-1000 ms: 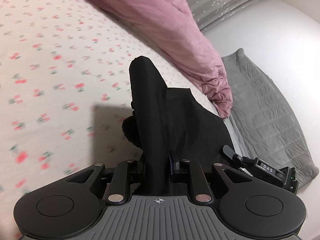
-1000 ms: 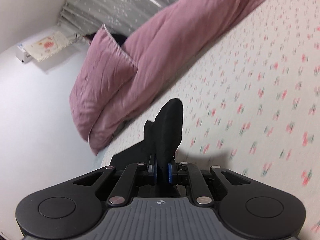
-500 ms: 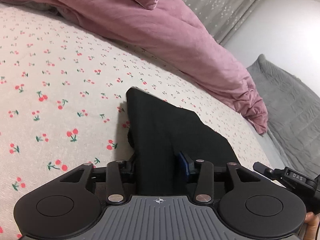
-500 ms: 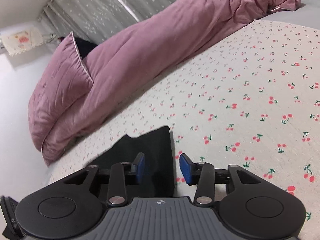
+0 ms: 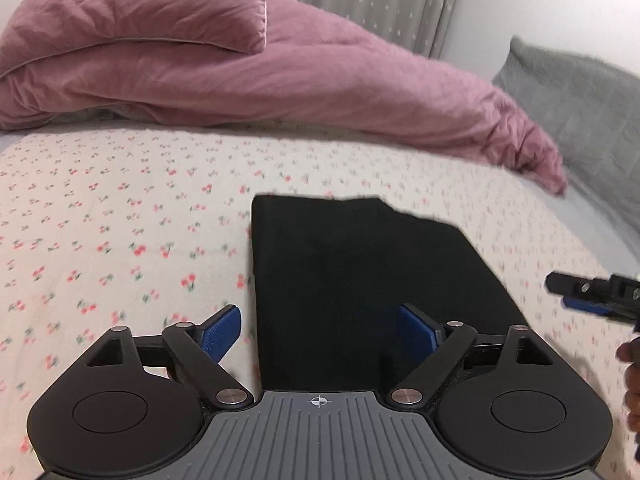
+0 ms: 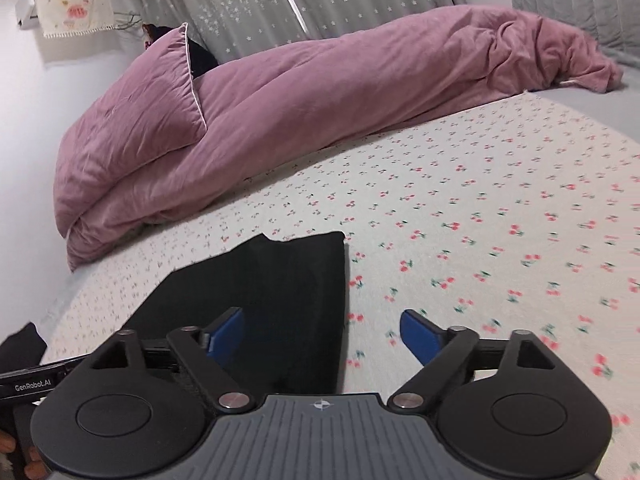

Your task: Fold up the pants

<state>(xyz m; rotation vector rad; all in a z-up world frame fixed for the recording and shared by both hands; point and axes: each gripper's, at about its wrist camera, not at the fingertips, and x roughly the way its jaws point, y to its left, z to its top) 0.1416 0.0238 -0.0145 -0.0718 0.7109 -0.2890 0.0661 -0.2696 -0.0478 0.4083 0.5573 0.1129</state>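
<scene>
The black pants [image 5: 352, 280] lie flat in a folded rectangle on the cherry-print bedsheet [image 5: 120, 248]. My left gripper [image 5: 320, 332] is open just above their near edge, holding nothing. My right gripper [image 6: 322, 334] is open above the near right corner of the pants [image 6: 272, 300], also empty. The right gripper's fingers [image 5: 576, 292] show at the right edge of the left wrist view. The left gripper's body [image 6: 28, 384] shows at the left edge of the right wrist view.
A pink duvet [image 5: 320, 92] and pink pillow [image 5: 132, 4] lie along the far side of the bed. A grey quilt [image 5: 580, 92] is at the right. Grey starred curtains [image 6: 288, 4] hang behind.
Both grippers held the pants up shut on the cloth. They laid the fold down on the sheet, opened, and drew back a little. The pants now lie flat.
</scene>
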